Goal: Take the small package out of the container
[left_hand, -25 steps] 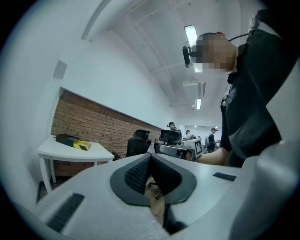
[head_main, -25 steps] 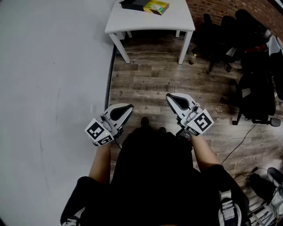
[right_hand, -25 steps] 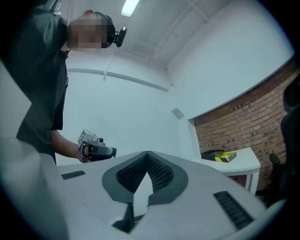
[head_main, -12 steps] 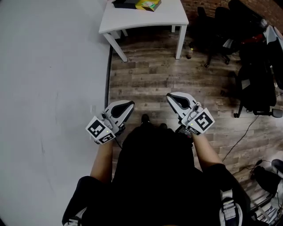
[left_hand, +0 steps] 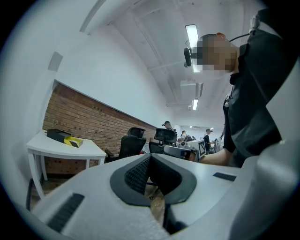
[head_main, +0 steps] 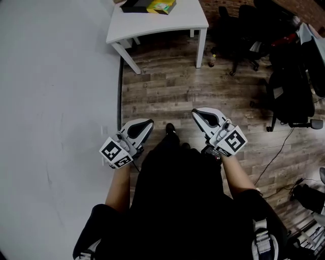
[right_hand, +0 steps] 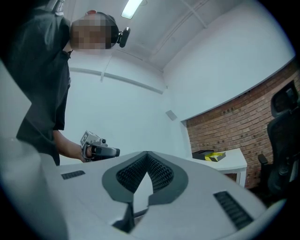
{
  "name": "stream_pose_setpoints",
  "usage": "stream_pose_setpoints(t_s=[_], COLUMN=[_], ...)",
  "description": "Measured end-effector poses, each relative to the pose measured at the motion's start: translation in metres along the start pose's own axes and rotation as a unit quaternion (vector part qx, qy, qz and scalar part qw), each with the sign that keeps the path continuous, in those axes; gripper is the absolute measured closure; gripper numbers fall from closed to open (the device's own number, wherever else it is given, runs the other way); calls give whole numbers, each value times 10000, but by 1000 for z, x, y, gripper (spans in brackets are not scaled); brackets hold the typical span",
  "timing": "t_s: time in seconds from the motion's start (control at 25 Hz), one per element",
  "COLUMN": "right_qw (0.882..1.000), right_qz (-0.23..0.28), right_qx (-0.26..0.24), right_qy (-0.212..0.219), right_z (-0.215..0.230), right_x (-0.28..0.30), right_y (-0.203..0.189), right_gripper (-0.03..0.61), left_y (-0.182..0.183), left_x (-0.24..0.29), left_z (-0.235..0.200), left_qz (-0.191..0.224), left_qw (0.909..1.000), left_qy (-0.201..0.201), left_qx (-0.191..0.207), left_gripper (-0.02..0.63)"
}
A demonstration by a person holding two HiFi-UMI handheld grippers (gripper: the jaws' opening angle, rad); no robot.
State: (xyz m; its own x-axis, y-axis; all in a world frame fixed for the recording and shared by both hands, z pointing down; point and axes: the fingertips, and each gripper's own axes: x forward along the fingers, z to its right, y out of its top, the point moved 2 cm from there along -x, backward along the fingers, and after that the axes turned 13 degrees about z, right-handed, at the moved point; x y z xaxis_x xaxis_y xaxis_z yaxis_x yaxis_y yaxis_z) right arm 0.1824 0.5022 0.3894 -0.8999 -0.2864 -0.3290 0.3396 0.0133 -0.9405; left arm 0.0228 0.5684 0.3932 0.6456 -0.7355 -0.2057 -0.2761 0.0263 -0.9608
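Note:
On a white table (head_main: 172, 23) at the far end of the room stand a black container (head_main: 133, 6) and a small yellow package (head_main: 161, 6), side by side. The left gripper view shows the container (left_hand: 58, 135) and package (left_hand: 73, 141) far off, and so does the right gripper view, container (right_hand: 202, 153) and package (right_hand: 215, 156). I hold my left gripper (head_main: 144, 123) and right gripper (head_main: 198, 112) at waist height, far short of the table. Both are shut and empty; the pads meet at the tips of the left gripper (left_hand: 150, 157) and right gripper (right_hand: 147, 154).
A white wall (head_main: 51, 101) runs along the left. Wooden floor (head_main: 167, 91) lies between me and the table. Black office chairs (head_main: 292, 86) crowd the right side. A small bottle (head_main: 212, 60) stands by the table's right leg. People sit at desks in the distance (left_hand: 187, 140).
In the head view the table and chairs have slid up and to the left as I moved. Both grippers keep their places before me, still shut.

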Motion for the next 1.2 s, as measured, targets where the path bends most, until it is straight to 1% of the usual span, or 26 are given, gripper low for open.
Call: stream_pose_setpoints(t_s=[0.12,0.28,0.52,0.64,0.72,0.84,0.96,1.08,1.2], right_qw=[9999,9994,9974,9961,9950,9908,9876,9871,9880], right_qz=[-17,-145,-315,-393,-439,-605,-537,-495,-538], right_qx=[11,13,42,77,129,168,180,55,-48], right_qy=[-127,-325,-643,-784,-893,-1200,-1466,-1519,-1445], right_z=[8,27,76,106,129,167,203,224,238], right_x=[-1,2,15,35,47,65,94,125,154], right_y=[-2,-11,-23,-30,-34,-41,-38,-35,-41], right_gripper=[574,574,574,574,574,574,574,574,574], left_y=[0,-8,-22,-29,-29,-22,-10,6,11], left_x=[10,21,43,55,67,83,96,105,109], left_z=[-11,-34,-80,-114,-141,-185,-232,-270,-303], left_qz=[19,13,62,58,80,146,266,459,560], left_qw=[10000,9998,9991,9983,9981,9979,9975,9964,9960], left_qy=[-60,-120,-47,-5,5,-44,-125,-188,-174], left_qx=[-19,-159,-413,-577,-614,-624,-650,-687,-676], left_gripper=[598,598,598,598,598,598,598,598,598])
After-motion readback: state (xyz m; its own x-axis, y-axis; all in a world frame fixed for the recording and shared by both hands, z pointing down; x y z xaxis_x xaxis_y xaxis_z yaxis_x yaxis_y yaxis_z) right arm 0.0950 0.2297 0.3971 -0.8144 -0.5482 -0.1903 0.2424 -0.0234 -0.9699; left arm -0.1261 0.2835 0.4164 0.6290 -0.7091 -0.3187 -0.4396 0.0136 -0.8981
